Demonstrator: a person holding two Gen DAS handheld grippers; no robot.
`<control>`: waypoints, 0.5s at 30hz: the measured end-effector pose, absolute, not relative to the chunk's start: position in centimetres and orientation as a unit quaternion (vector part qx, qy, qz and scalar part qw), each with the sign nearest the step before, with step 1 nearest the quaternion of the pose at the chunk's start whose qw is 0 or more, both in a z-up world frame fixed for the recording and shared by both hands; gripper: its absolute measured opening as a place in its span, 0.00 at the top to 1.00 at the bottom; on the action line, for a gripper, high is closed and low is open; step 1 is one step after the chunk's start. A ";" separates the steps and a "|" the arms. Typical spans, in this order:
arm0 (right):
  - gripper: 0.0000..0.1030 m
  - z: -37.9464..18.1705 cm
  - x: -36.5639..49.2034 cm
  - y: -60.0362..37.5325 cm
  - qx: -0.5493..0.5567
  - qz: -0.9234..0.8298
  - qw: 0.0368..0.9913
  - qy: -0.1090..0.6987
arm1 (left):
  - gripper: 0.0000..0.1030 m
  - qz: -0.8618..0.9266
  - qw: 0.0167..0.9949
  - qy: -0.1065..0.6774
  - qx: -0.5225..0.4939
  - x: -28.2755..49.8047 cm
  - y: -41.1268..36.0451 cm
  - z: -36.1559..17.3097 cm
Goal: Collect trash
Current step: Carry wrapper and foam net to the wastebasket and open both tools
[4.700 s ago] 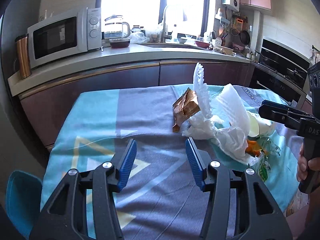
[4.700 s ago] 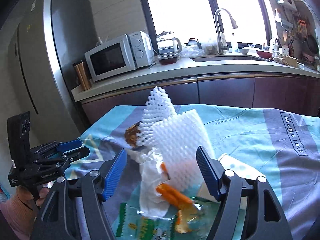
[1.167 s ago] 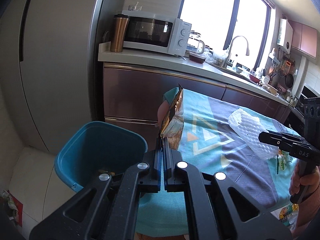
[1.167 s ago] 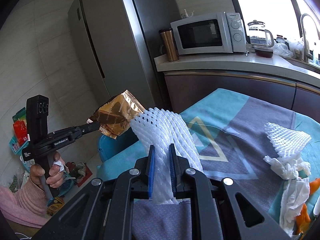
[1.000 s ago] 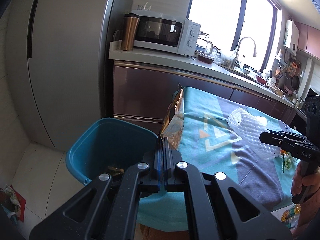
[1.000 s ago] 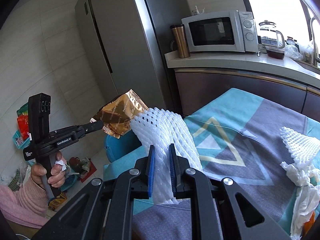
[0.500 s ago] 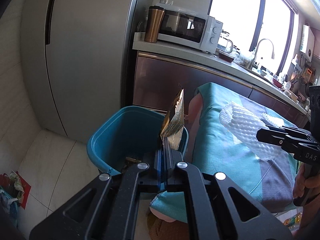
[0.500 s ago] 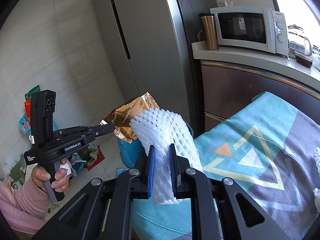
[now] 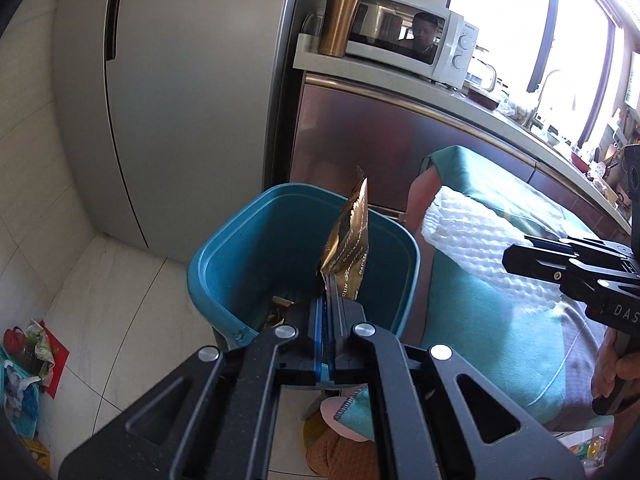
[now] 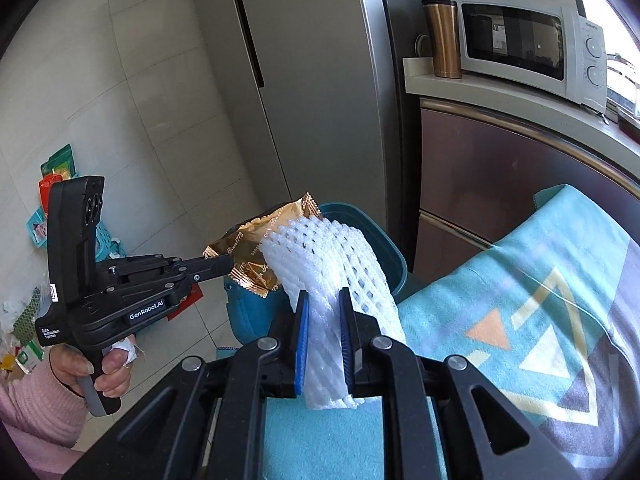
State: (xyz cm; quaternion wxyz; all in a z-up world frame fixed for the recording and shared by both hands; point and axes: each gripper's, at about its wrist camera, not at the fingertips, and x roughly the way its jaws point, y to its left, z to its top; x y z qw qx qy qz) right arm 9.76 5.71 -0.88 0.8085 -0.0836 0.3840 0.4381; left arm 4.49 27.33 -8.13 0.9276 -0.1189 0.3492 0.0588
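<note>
Above the bin (image 9: 224, 256), left tongs (image 9: 327, 300) tilt downward.

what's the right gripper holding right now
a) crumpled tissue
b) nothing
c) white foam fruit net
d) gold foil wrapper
c: in the right wrist view the right gripper is pinched shut on the white foam fruit net, while the gold foil wrapper sits in the left gripper.
</note>
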 end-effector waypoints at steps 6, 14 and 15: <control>0.87 -2.0 10.0 8.1 -0.110 0.436 0.801 0.394 | 0.98 0.070 0.922 0.361 -0.119 5.8 27.6 -9.0; 0.87 -3.4 10.8 11.1 -0.139 0.434 0.790 0.411 | 0.98 0.090 0.913 0.379 -0.121 7.6 28.2 -10.6; 0.86 -3.7 10.9 11.5 -0.144 0.435 0.787 0.414 | 0.98 0.091 0.912 0.381 -0.122 7.8 28.3 -10.8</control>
